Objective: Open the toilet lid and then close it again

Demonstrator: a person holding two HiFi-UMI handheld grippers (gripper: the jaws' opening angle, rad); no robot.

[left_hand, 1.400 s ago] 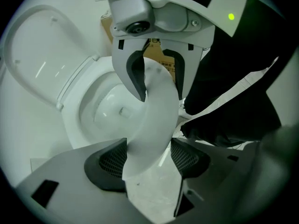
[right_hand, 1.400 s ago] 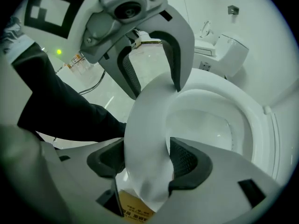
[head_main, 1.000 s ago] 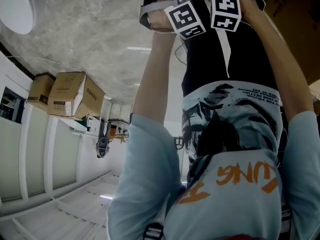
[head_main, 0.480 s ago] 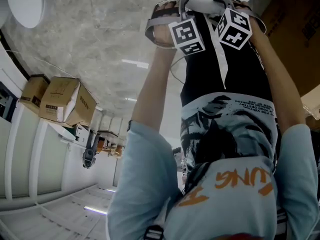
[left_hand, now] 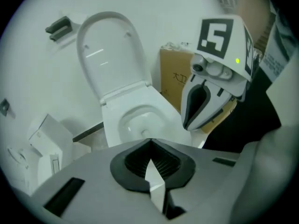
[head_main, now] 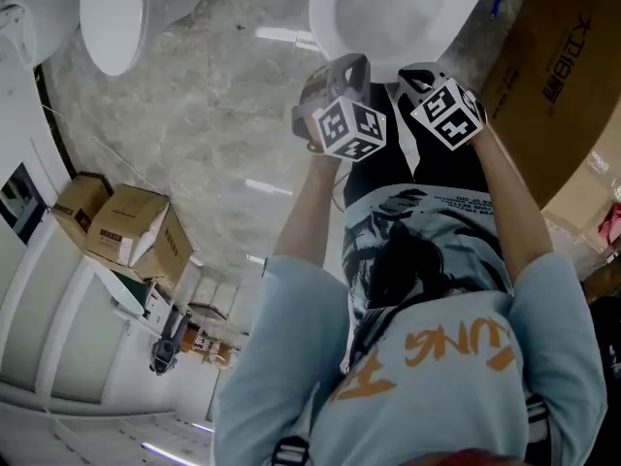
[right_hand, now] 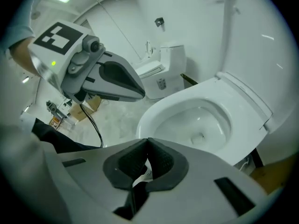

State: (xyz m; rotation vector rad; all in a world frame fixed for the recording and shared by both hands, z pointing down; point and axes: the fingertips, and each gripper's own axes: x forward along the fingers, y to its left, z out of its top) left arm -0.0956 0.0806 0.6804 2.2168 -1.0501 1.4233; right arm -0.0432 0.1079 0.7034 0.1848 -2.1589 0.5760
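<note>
Toilet lid (left_hand: 110, 50) stands raised, leaning back against the white wall behind the open bowl (left_hand: 140, 122). I hold my left gripper (left_hand: 149, 143) over the near side of the bowl, clear of the porcelain. Its fingers (left_hand: 135, 160) have just been closing and now meet tip to tip, with nothing between them. My right gripper (right_hand: 148, 141) hangs just beside it, aimed down at the bowl. Its fingers (right_hand: 124, 164) have likewise just been closing, and they are pressed together and empty. From the head view, both marker cubes sit side by side just off the front rim of the toilet. A cardboard box (left_hand: 175, 78) stands beside the toilet, and a second toilet (right_hand: 161, 66) stands further along the wall.
</note>
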